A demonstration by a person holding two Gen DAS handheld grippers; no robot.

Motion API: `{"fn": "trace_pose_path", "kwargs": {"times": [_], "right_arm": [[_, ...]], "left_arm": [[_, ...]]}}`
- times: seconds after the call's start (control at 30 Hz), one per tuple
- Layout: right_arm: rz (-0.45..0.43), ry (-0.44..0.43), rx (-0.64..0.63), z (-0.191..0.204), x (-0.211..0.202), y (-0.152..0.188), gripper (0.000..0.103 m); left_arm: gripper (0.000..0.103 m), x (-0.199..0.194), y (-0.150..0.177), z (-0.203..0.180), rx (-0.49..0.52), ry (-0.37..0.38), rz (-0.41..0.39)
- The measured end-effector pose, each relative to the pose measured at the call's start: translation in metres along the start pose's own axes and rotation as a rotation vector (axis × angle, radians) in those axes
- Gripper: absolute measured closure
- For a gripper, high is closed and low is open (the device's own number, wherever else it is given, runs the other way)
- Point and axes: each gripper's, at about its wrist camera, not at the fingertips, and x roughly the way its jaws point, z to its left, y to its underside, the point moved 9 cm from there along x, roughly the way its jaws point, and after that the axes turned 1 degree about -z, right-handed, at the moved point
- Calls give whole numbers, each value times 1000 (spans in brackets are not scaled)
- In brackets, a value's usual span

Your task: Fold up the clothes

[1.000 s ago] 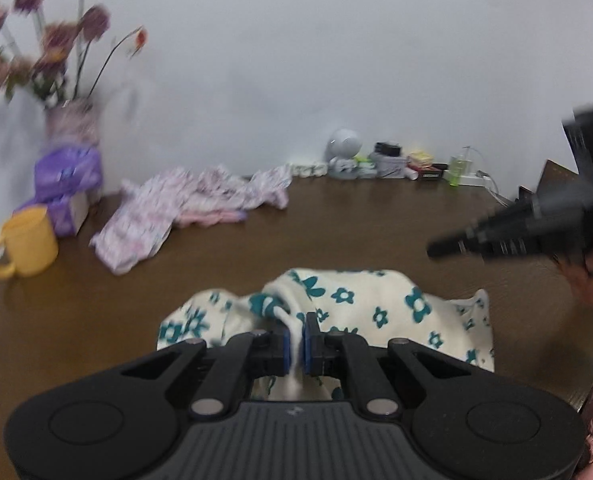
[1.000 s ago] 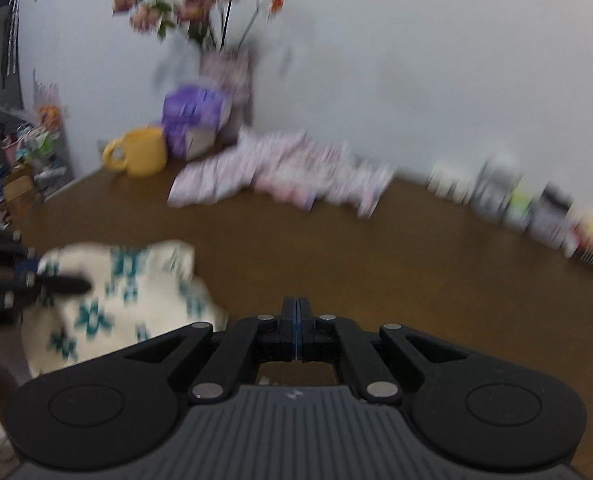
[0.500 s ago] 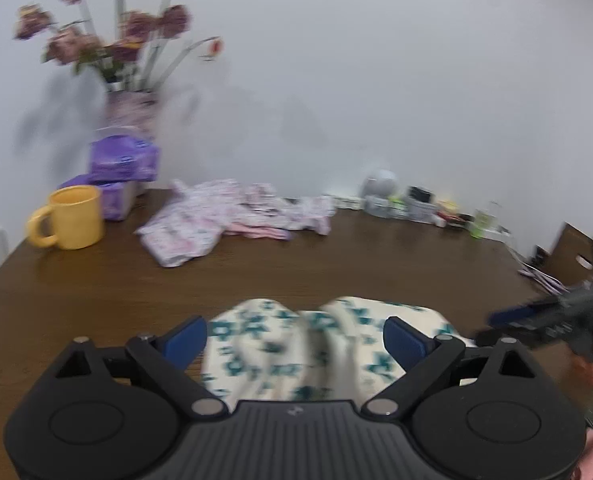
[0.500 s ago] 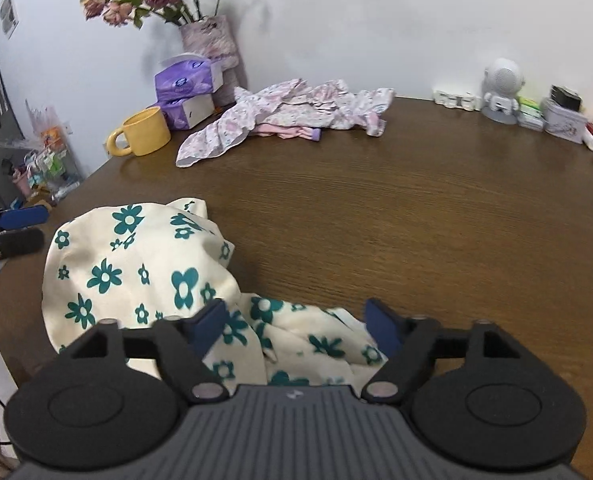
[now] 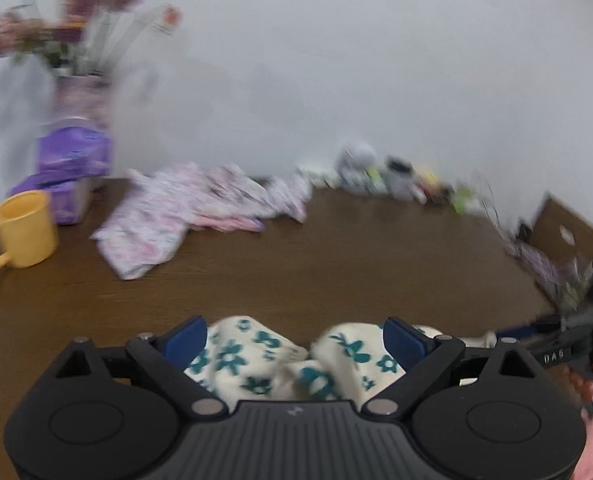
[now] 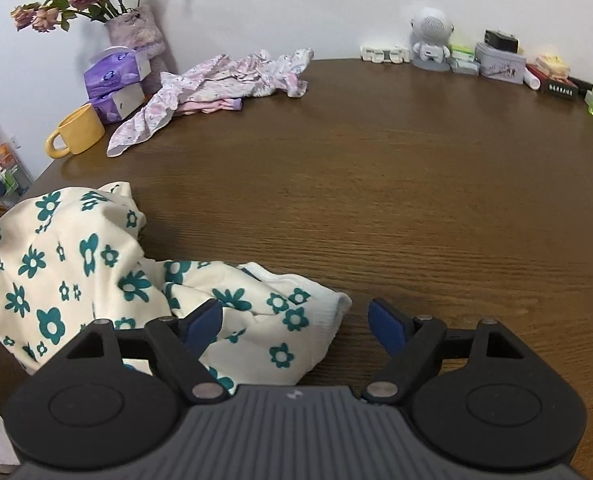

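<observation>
Left tongs stand wide apart, gripping nothing, the crumpled cream floral garment between the pads on the desk. Right tongs gape too, empty, the garment's edge lying between them.

My left gripper tilts downward, jaws spread wide after just opening. My right gripper tilts down too, jaws just opened and pressing on nothing.

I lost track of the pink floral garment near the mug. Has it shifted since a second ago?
No. The pink floral garment lies as before, one end beside the yellow mug, below the tissue boxes.
</observation>
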Motion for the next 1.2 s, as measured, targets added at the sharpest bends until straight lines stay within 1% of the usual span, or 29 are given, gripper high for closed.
{"fn": "trace_pose_path", "kwargs": {"times": [0.03,0.13,0.2,0.23,0.27,0.3,0.33,0.37,0.4,0.43,0.47,0.57,0.63,0.73,0.83,0.9,0.93,1.0,1.03,1.1,1.2], "right_arm": [[7,1,-3,0,2,1,22],[23,-3,-7,0,6,3,22],[27,-5,4,-1,9,3,23],[31,-16,12,-1,11,3,24],[36,-31,20,-1,12,3,29],[41,-45,28,-1,14,4,41],[47,-60,36,0,16,4,49],[52,-75,44,0,17,4,67],[55,-92,48,1,19,3,84],[47,-93,43,2,19,0,92],[36,-88,34,2,19,-3,94],[-1,-71,14,1,18,-18,95],[-57,-45,3,-2,10,-39,95],[-148,-1,-15,-7,-4,-73,95],[-258,55,-39,-13,-27,-104,95],[-332,93,-56,-17,-46,-120,95],[-352,105,-60,-20,-52,-121,95],[-371,119,-60,-26,-60,-117,95],[-358,118,-57,-28,-58,-110,95],[-302,113,-51,-31,-46,-86,95],[-202,91,-27,-33,-25,-46,95]], "left_arm": [[8,8,-2,-4,21,15,25],[12,32,4,-12,62,40,117],[20,42,10,-11,62,42,159],[29,44,12,-11,54,55,169],[48,46,15,-10,46,67,180],[61,48,17,-10,37,79,190],[83,49,19,-10,33,89,195],[87,49,20,-10,40,94,186],[89,48,19,-11,52,94,174],[91,47,18,-12,76,83,158],[92,46,16,-13,92,69,146],[94,46,-4,-11,123,15,90],[95,44,-27,-9,173,-50,30],[96,32,-71,-10,263,-148,-97],[96,5,-99,-20,345,-191,-234],[96,-13,-94,-30,399,-192,-293],[96,-21,-88,-35,425,-194,-315],[95,-25,-58,-38,463,-203,-308],[95,-21,-38,-38,464,-201,-272],[95,-12,1,-37,458,-190,-197],[95,1,51,-34,379,-120,-78]]}}
